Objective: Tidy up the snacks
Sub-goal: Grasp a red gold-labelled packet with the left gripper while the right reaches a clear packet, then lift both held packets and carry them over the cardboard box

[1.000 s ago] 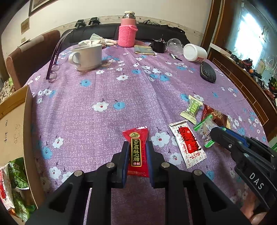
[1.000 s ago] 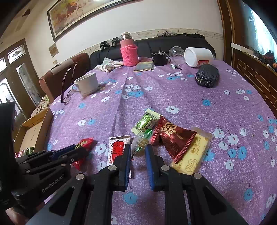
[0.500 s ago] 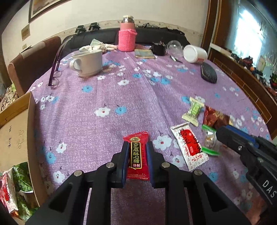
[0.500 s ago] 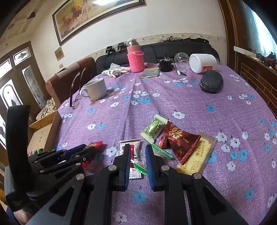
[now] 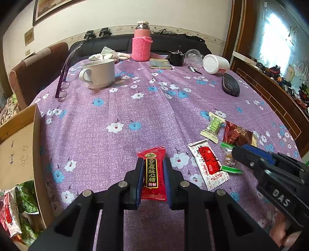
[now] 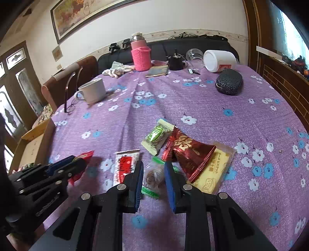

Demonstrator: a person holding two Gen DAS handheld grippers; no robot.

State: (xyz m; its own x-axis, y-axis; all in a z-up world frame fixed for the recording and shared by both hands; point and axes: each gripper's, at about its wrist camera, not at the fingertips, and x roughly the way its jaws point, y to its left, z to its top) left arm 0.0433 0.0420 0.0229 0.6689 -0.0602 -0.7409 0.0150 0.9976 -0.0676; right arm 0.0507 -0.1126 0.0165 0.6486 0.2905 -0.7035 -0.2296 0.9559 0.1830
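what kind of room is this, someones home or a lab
Most likely a home dining or living room. A round table under a purple floral tablecloth holds everyday clutter such as a white mug; a dark sofa stands behind it, and a framed painting hangs on the wall.

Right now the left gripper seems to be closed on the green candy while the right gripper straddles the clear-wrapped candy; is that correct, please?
Not quite: the left gripper is closed on the red candy packet, as the left wrist view shows. The green candy lies untouched on the tablecloth. The right gripper does straddle the clear-wrapped candy.
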